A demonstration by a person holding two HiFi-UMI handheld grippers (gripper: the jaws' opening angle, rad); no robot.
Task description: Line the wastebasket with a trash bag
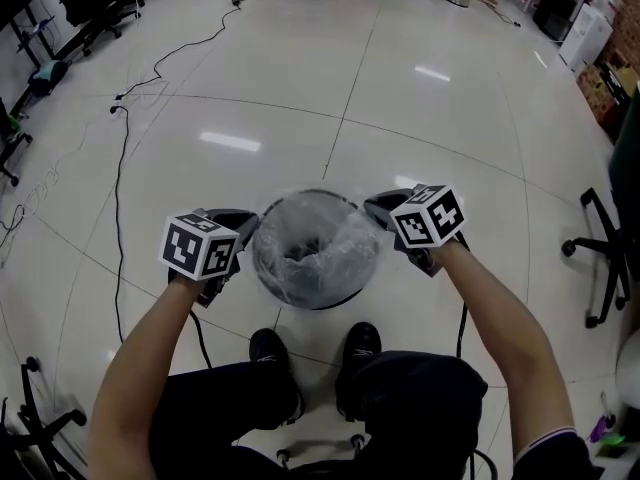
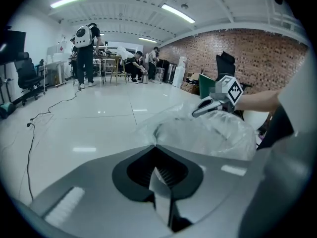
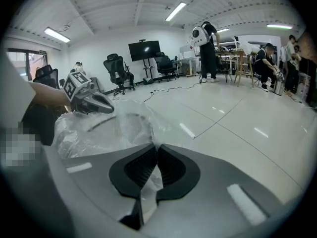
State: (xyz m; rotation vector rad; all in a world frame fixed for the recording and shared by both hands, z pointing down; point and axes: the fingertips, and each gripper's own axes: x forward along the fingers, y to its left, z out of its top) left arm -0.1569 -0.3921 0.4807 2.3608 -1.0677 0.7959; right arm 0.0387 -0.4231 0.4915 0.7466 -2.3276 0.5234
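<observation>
Head view: left gripper [image 1: 248, 225] and right gripper [image 1: 377, 209] pinch the trash bag [image 1: 318, 240].

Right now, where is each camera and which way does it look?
Head view: on the person's head, looking steeply down at the wastebasket and trash bag; left forearm, right forearm and shoes show.
Left gripper view: on the left claw, looking along its jaws, pinching the bag, toward the right claw; right forearm shows.
Right gripper view: on the right claw, looking across the bag to the left claw; left forearm shows.
Shared: both gripper views see the bag.
</observation>
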